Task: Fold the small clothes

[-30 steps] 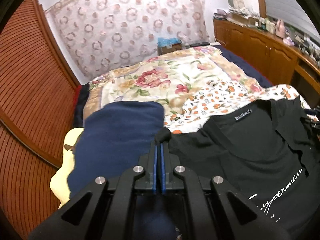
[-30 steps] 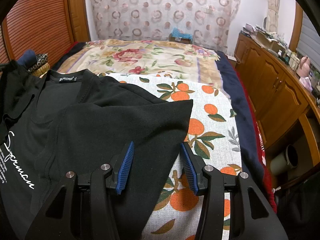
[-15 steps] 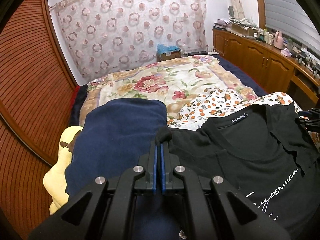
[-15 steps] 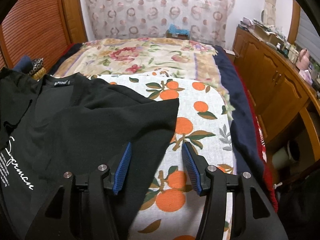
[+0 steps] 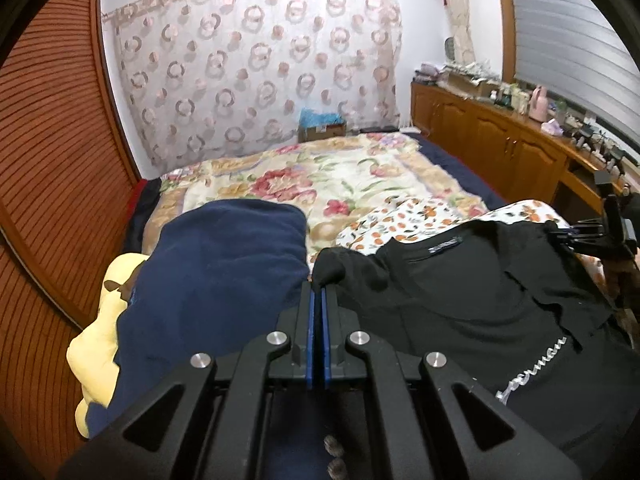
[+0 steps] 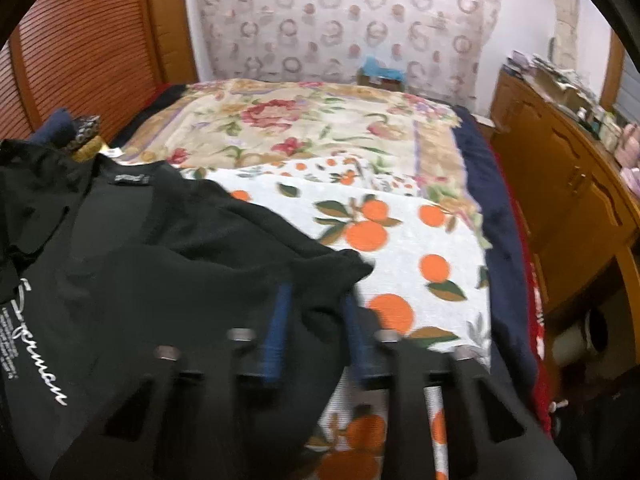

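Lying on the bed (image 6: pixel 476 168): black T-shirt (image 5: pixel 472 292), white script print, atop an orange-print cloth (image 6: pixel 404 240). Left tongs (image 5: pixel 318 300) clamped on a bunched sleeve tip. Right tongs (image 6: pixel 316 320) parted, blue pads straddling the shirt's other sleeve edge. Beside it: navy garment (image 5: pixel 216 272), yellow item (image 5: pixel 96 344), floral bedspread (image 5: pixel 320 176).

We look low along the left gripper (image 5: pixel 318 296) across the bed (image 5: pixel 340 176) toward the curtain (image 5: pixel 256 68), close over the black shirt (image 5: pixel 460 292), our right view sharing shirt, bed, curtain
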`<state>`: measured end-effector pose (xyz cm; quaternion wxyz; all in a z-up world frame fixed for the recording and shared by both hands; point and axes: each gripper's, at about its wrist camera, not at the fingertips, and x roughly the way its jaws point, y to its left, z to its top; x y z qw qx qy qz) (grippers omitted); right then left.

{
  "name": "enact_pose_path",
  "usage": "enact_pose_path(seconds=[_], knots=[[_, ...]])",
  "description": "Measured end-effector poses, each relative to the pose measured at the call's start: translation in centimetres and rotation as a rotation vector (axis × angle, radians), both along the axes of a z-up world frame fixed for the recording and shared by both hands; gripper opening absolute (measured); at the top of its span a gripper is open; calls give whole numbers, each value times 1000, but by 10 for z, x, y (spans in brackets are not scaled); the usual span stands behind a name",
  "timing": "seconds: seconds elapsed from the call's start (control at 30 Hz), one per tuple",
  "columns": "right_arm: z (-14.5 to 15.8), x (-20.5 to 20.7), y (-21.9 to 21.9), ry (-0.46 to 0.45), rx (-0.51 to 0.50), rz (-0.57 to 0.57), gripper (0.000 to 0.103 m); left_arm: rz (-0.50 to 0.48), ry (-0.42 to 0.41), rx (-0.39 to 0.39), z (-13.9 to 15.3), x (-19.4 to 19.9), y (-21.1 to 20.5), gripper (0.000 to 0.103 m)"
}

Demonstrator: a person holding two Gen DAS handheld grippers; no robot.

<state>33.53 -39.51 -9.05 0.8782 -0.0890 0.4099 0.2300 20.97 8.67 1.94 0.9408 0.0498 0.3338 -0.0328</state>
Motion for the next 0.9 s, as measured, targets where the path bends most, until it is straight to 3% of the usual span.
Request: enact_pose_path(seconds=[0.27, 0.47, 0.67, 0.9], knots=[[58, -65, -14, -175, 135, -9, 3, -37, -100, -52, 27, -79, -3, 1], [92, -143, -34, -266, 169, 4, 3, -31, -132, -78, 23, -139, 4, 1], [107, -227, -59, -284, 196, 16, 3, 2, -129, -121, 7, -202, 16, 1], [94, -289, -73, -221, 152, 28, 3, 26, -67, -127, -12, -251, 17, 1]])
